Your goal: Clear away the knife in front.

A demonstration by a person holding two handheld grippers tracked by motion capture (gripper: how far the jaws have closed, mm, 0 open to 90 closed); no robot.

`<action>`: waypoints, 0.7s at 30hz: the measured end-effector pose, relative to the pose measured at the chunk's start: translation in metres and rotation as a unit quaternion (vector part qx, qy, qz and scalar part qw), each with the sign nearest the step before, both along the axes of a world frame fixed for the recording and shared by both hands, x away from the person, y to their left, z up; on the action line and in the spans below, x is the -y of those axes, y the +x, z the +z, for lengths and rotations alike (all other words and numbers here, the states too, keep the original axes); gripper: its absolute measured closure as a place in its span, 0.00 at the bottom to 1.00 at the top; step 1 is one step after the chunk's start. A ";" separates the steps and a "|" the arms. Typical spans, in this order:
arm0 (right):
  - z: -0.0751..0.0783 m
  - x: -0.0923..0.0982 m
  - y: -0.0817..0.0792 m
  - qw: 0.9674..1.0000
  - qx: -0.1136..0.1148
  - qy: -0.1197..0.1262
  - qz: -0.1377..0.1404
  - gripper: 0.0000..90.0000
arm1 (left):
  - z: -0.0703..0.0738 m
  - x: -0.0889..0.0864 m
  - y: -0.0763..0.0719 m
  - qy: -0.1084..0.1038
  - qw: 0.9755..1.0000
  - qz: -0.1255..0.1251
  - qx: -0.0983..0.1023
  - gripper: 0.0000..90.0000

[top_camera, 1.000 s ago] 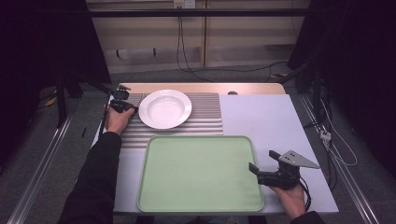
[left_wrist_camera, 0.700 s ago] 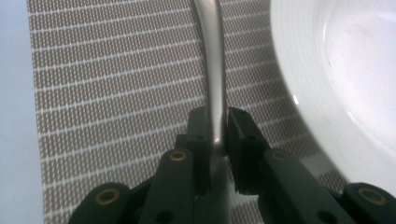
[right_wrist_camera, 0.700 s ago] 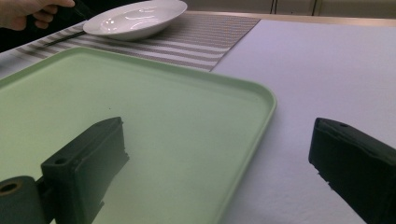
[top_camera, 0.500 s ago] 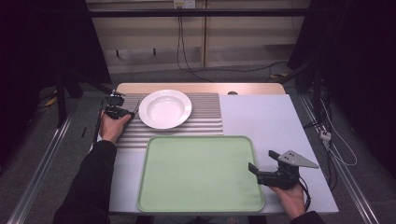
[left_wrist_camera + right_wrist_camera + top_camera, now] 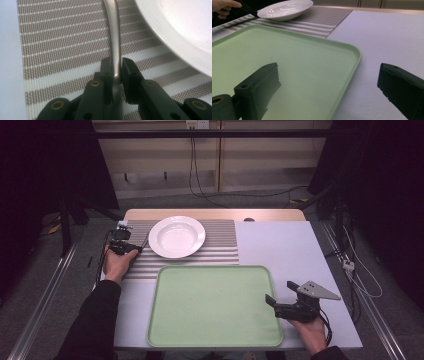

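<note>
The left gripper [image 5: 115, 70] is clamping a metal utensil handle [image 5: 113, 32] over the striped placemat [image 5: 220, 242], just left of the white plate [image 5: 177, 236]. The handle is likely stiff, light and slippery, so a grip near its end risks pivoting. The right gripper [image 5: 272, 302] is hovering with jaws wide at the green tray [image 5: 200, 305] edge.

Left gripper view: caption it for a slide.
Left gripper clamps a metal utensil handle above the striped placemat, beside the white plate.
</note>
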State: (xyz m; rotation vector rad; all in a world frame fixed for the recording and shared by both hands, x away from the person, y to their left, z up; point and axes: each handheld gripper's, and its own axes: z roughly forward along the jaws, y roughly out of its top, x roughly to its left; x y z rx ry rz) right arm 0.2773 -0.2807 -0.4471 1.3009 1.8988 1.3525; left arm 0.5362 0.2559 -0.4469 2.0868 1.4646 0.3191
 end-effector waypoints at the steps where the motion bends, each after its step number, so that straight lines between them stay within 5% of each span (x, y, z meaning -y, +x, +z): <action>1: 0.000 0.000 0.000 1.000 0.000 0.000 0.000 0.04 | 0.001 0.000 -0.002 0.004 1.000 -0.005 -0.005 0.89; 7: 0.000 -0.001 0.001 1.000 0.000 -0.001 0.000 0.04 | 0.002 -0.001 -0.010 0.002 1.000 -0.018 -0.011 0.89; 21: 0.000 -0.001 0.002 1.000 -0.002 0.000 0.003 0.04 | 0.002 0.002 0.001 0.004 1.000 -0.025 -0.013 0.85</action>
